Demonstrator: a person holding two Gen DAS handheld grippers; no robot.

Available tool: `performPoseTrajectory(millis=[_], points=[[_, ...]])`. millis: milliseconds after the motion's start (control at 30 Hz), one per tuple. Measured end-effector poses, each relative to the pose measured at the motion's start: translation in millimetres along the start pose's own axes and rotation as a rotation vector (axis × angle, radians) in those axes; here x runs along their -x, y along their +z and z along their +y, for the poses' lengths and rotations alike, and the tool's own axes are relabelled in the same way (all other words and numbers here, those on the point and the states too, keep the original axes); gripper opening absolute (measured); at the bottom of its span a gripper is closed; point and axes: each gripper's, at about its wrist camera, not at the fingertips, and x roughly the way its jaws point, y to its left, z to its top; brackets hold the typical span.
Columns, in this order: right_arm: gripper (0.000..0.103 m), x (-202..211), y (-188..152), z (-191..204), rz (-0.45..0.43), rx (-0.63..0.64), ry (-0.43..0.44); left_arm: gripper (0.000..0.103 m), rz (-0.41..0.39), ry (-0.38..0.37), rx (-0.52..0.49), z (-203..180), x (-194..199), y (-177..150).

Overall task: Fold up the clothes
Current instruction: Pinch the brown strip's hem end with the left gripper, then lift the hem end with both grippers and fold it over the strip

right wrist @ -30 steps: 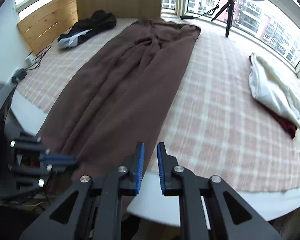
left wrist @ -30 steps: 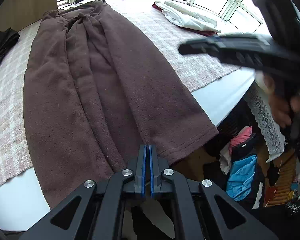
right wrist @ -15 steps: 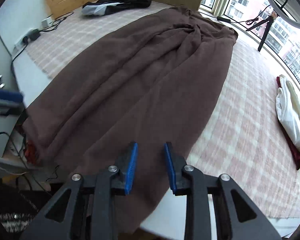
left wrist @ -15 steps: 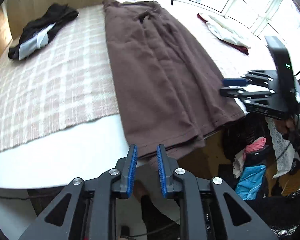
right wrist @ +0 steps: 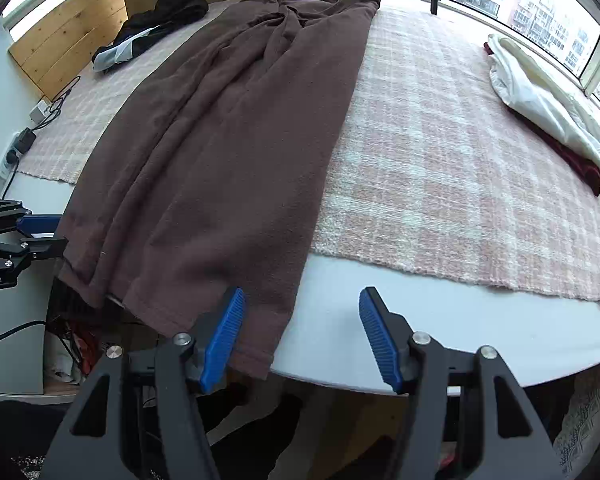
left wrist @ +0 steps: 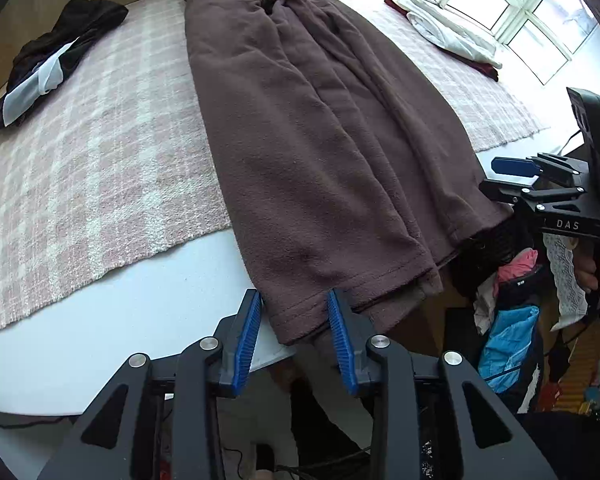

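Both claws are opening: the left gripper [left wrist: 294,340] straddles the brown garment's [left wrist: 320,152] hem corner, seemingly untouched; the right gripper [right wrist: 302,336] spreads beside its other corner.

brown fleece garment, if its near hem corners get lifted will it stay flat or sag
The brown fleece garment will probably sag: it already lies in soft lengthwise folds and its hem droops over the table edge. Its fuzzy nap likely grips well. Being long and layered, it may drag on the pink plaid cloth.
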Motion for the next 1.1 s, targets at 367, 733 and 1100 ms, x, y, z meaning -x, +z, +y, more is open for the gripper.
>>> performPoseTrajectory(millis=[367,733,1100], points=[[0.01,1.6,5.1,-6.5,0.023,-0.076,0.197,0.008,-0.057,-0.221,-0.003,15.6,19.2,9.4],[0.008,69.0,92.9,-43.1,-0.214,-0.344,0.543,0.007,-0.339,-0.306,-0.024,64.9,102.9,143.7],[0.002,4.9,321.7,-131.3,-0.284,-0.404,0.548,0.007,-0.377,-0.15,0.064,151.4,39.3,351.4]])
